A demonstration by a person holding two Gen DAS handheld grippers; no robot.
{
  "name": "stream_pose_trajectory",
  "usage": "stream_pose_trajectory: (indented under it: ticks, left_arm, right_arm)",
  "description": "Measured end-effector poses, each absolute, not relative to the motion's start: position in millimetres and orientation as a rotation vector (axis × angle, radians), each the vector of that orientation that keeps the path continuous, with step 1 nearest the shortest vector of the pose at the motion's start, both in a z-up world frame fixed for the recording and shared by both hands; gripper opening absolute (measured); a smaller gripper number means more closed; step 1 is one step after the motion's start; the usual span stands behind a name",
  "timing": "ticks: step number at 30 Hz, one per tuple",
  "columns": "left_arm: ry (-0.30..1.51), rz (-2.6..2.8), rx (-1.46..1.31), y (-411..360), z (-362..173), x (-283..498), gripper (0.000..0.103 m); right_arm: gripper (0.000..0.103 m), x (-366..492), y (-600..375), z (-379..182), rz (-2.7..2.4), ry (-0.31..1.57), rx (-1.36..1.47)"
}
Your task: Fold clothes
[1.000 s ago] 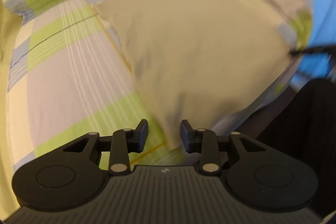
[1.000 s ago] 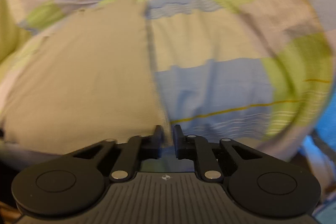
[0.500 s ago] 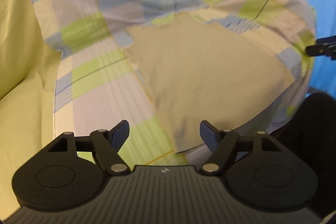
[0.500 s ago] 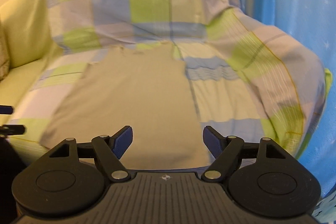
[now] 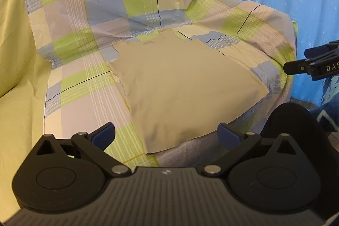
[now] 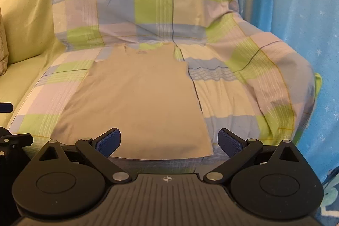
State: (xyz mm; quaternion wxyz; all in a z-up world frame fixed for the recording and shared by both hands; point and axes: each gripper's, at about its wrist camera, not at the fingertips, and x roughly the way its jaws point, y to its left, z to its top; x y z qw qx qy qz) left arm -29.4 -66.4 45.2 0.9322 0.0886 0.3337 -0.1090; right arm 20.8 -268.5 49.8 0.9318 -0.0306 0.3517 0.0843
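Holding both pairs of tongs back from the sofa's front edge, I have the left tongs (image 5: 166,133) spread wide with nothing between the blue pads, and the right tongs (image 6: 169,140) likewise apart and empty. Just beyond them lies the task's garment, a beige sleeveless top (image 6: 135,99), spread flat on the seat with its hem (image 6: 163,157) towards me at the front lip of the cushion and its neckline (image 6: 148,50) away at the foot of the backrest. It looks like a single layer with no fold in it yet showing, smooth apart from slight rippling along the left armhole edge. I judge that this is the laid-out stage: the fold itself has to be made from here, and that calls for pinching two points on one long edge or both hem corners and carrying them across evenly, since the thin, limp knit will sag and drag if one side leads. Under it is a checked cotton sheet (image 6: 243,86) in green, blue and pale lilac, loosely draped and creased over the yellow-green sofa (image 6: 25,29). Farthest back hangs a blue curtain (image 6: 296,14) dotted with small stars.
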Motion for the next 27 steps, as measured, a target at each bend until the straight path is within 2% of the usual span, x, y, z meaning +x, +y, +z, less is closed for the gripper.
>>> stream_pose_trajectory:
  ticks: [27]
  left_arm:
    - [0.686, -0.234, 0.282, -75, 30, -22, 0.102]
  right_arm:
    - [0.101, 30, -268, 29, 0.174, 0.785, -0.083]
